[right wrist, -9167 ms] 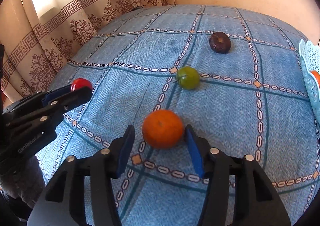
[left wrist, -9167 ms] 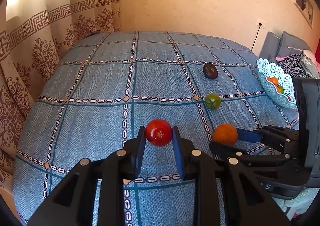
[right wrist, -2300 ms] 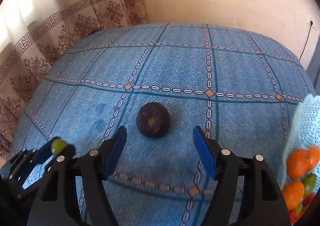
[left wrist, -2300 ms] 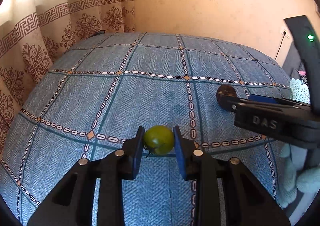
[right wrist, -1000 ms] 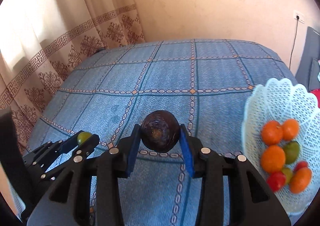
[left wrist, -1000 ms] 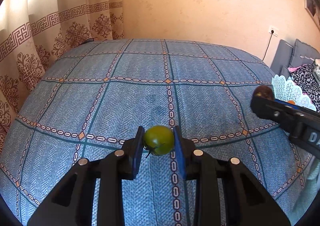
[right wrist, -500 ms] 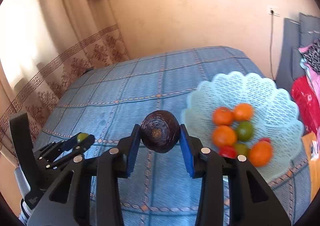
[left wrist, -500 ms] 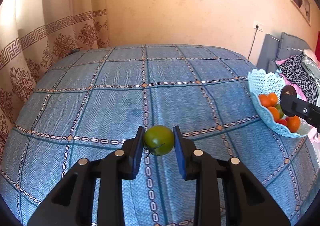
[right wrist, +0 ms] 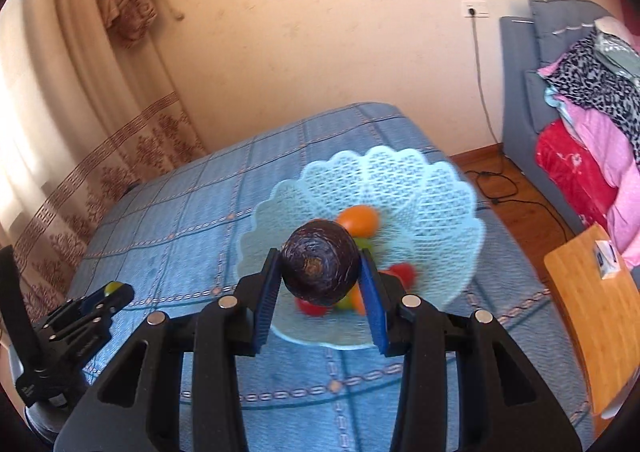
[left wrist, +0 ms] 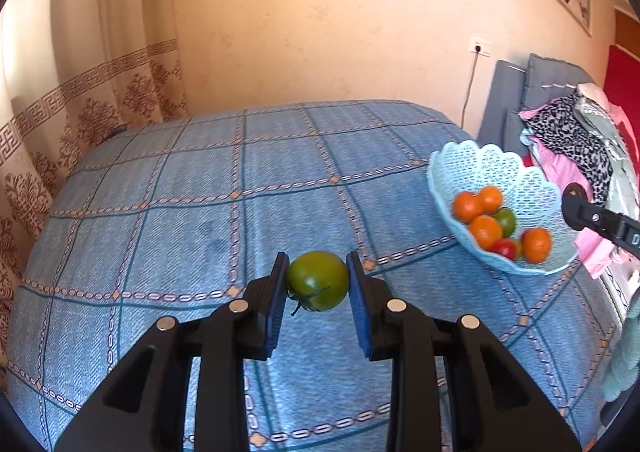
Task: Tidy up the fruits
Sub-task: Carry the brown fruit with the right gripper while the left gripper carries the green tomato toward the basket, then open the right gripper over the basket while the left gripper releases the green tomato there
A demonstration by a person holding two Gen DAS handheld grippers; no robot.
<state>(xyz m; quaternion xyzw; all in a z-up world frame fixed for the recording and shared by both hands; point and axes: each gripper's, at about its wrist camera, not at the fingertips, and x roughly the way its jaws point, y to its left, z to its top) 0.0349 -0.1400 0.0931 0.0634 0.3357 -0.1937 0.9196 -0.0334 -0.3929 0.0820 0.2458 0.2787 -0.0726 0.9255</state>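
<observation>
Dark purple wrinkled round fruit [right wrist: 319,262] was clamped between right gripper [right wrist: 319,272] jaws, hanging over pale blue lattice plastic basket [right wrist: 448,192] of oranges and tomatoes. Left gripper [left wrist: 317,281] jaws pinched green tomato [left wrist: 318,280] above blue checked bedspread [left wrist: 180,188].

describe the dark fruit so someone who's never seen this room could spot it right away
Find the blue checked bed and the pale blue lattice basket on it. Just above the basket, the right gripper is shut on the dark fruit. It is the only purple-brown, rough-skinned one; the basket fruits are orange, red or green, and the left gripper holds a smooth green tomato.
</observation>
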